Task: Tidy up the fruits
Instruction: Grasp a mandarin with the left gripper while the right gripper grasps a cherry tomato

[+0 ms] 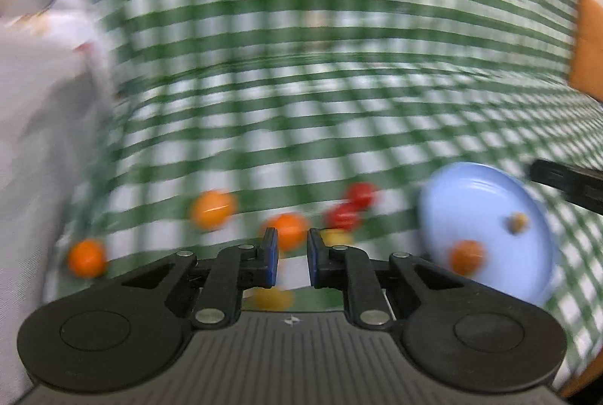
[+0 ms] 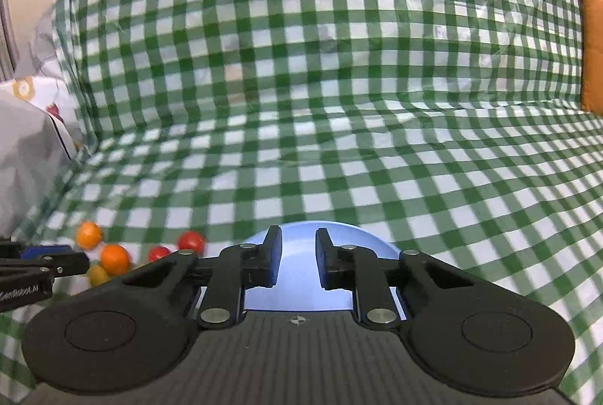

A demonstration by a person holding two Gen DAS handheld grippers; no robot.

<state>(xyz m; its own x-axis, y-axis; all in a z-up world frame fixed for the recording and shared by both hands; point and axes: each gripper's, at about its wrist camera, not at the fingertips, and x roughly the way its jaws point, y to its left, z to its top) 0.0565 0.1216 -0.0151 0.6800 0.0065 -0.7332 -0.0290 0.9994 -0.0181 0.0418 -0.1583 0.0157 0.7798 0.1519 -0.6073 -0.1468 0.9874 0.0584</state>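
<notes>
A green-and-white checked cloth (image 2: 339,126) covers the whole surface and rises up behind it; the left wrist view is heavily smeared by blur. At 9 o'clock in both views lies crumpled grey-white fabric (image 1: 34,126), and at 3 o'clock an orange edge (image 2: 591,54) shows past the cloth.

A light blue plate (image 1: 486,194) lies flat on the cloth at 4 o'clock in the left view. On it sit one orange fruit (image 1: 467,256) and a small brownish bit (image 1: 518,222), too blurred to identify.

The left hand-held gripper (image 1: 293,256) has its jaws drawn nearly together with nothing between them. The right hand-held gripper (image 2: 297,260) hangs over the plate's near rim, jaws likewise at their narrowest and empty.

Loose fruits lie on the cloth just left of the plate: three orange ones (image 1: 213,209), two red ones (image 1: 361,194) and two yellow ones (image 1: 273,297), the nearest orange one just beyond the left fingertips. In the right view they cluster at 8 o'clock beside the left hand-held gripper.
</notes>
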